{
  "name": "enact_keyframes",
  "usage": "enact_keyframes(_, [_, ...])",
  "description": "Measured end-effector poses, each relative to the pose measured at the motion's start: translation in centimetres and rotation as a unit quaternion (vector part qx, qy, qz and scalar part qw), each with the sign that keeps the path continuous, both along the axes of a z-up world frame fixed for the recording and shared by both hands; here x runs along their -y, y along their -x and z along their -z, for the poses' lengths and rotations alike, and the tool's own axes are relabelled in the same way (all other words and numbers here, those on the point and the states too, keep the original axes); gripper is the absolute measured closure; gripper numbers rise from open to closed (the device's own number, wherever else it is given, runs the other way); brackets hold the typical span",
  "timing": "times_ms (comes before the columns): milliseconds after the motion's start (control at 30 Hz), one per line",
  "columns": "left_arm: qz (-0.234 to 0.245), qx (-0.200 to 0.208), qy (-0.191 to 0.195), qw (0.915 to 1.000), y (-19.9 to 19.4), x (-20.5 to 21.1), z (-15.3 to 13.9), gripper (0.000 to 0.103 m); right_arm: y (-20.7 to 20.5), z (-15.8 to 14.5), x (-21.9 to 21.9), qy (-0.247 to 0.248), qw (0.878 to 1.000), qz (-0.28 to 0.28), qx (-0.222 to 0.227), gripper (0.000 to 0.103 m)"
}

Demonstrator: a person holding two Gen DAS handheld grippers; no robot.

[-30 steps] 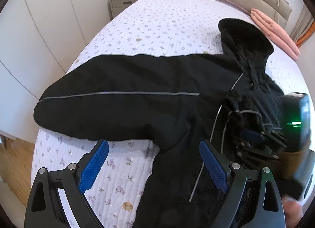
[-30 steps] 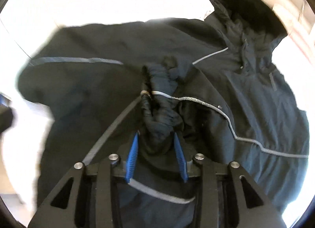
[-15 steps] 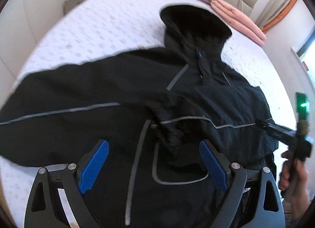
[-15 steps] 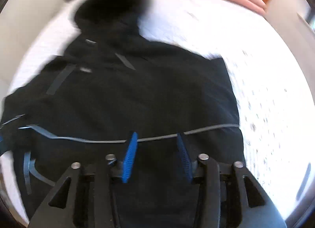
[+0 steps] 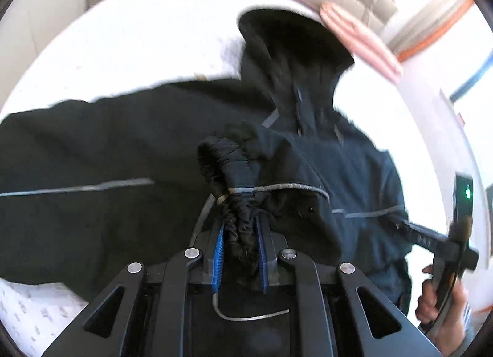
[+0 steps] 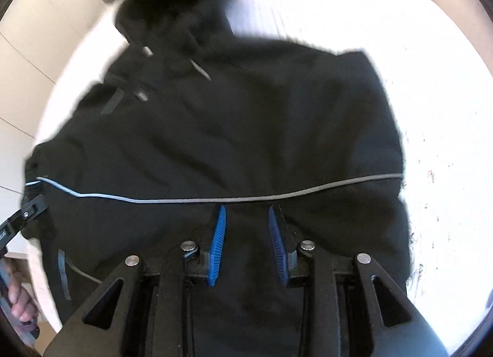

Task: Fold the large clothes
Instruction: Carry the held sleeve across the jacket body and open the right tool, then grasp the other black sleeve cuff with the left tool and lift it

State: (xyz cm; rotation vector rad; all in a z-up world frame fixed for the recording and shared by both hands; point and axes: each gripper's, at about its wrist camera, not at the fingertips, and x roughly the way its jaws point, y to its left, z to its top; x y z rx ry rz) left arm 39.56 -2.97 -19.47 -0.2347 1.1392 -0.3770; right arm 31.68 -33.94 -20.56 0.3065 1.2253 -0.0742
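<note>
I am gripping the bunched sleeve cuff (image 5: 238, 227) in my left tongs (image 5: 239, 252), pinched tight. I am judging it best to carry it slowly across the chest and lay it flat. My right tongs (image 6: 247, 243) are hanging partly open over the hem, holding nothing that I can see. I am counting one black jacket (image 6: 234, 129) spread on the bed (image 6: 431, 86), one hood (image 5: 289, 49), and pink folded cloth (image 5: 360, 39) behind.

No readable text, brand, number or sign shows in either view. Motion blur and glare smear any fine detail.
</note>
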Motion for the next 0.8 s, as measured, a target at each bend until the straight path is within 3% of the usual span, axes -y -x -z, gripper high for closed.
enact_keyframes(67, [-0.02, -0.007, 0.003, 0.9998, -0.5, -1.8, 0.3, 0.084, 0.1, -1.3, 0.2, 0.002, 1.0, 0.004, 0.018, 0.066])
enact_keyframes(133, [-0.028, -0.048, -0.004, 0.9984, -1.6, -2.9, 2.9, 0.083, 0.0, -0.9, 0.4, 0.008, 1.0, 0.01, 0.017, 0.066])
enact_keyframes(167, [-0.023, -0.071, -0.013, 0.9972, -1.9, -3.1, 4.4, 0.082, -0.3, 0.0, 0.6, 0.016, 1.0, 0.01, 0.006, 0.066])
enact_keyframes(233, [-0.008, -0.078, -0.047, 0.9958, -2.1, -2.6, 5.8, 0.076, -0.2, 3.5, 0.4, 0.034, 0.998, 0.008, -0.045, 0.066])
enact_keyframes(300, [-0.01, -0.068, -0.055, 0.9961, -1.4, -2.6, 5.1, 0.067, -0.2, 5.3, 0.5, 0.032, 0.998, -0.002, -0.057, 0.066])
enact_keyframes(333, [-0.017, -0.061, -0.062, 0.9961, -1.1, -2.9, 4.4, 0.057, -0.3, 5.3, 0.5, 0.037, 0.998, -0.005, -0.05, 0.066])
enact_keyframes(400, [-0.029, -0.039, -0.078, 0.9957, -0.2, -3.6, 2.8, 0.05, -0.6, 5.2, 0.6, 0.036, 0.998, -0.008, -0.056, 0.066])
enact_keyframes(500, [-0.027, 0.007, -0.11, 0.9935, 0.9, -3.6, -0.5, 0.05, -1.0, 4.6, 1.2, 0.02, 0.998, 0.004, -0.053, 0.066])
enact_keyframes(600, [0.009, 0.041, -0.09, 0.9951, 1.1, -0.8, -3.2, 0.05, -0.2, 2.5, 0.9, -0.004, 1.0, 0.009, -0.021, 0.066])
enact_keyframes(667, [0.044, 0.05, -0.067, 0.9955, 1.1, 1.9, -3.6, 0.05, 0.2, 1.5, 0.4, 0.016, 1.0, 0.012, -0.006, 0.066])
enact_keyframes(767, [0.079, 0.022, -0.049, 0.9954, 0.2, 6.1, -0.8, 0.049, 1.4, 2.1, 0.6, 0.031, 0.999, 0.021, -0.014, 0.066])
enact_keyframes(800, [0.069, -0.004, -0.065, 0.9954, -0.6, 7.2, 1.3, 0.049, 1.4, 2.9, 0.7, 0.032, 0.999, 0.024, -0.028, 0.066])
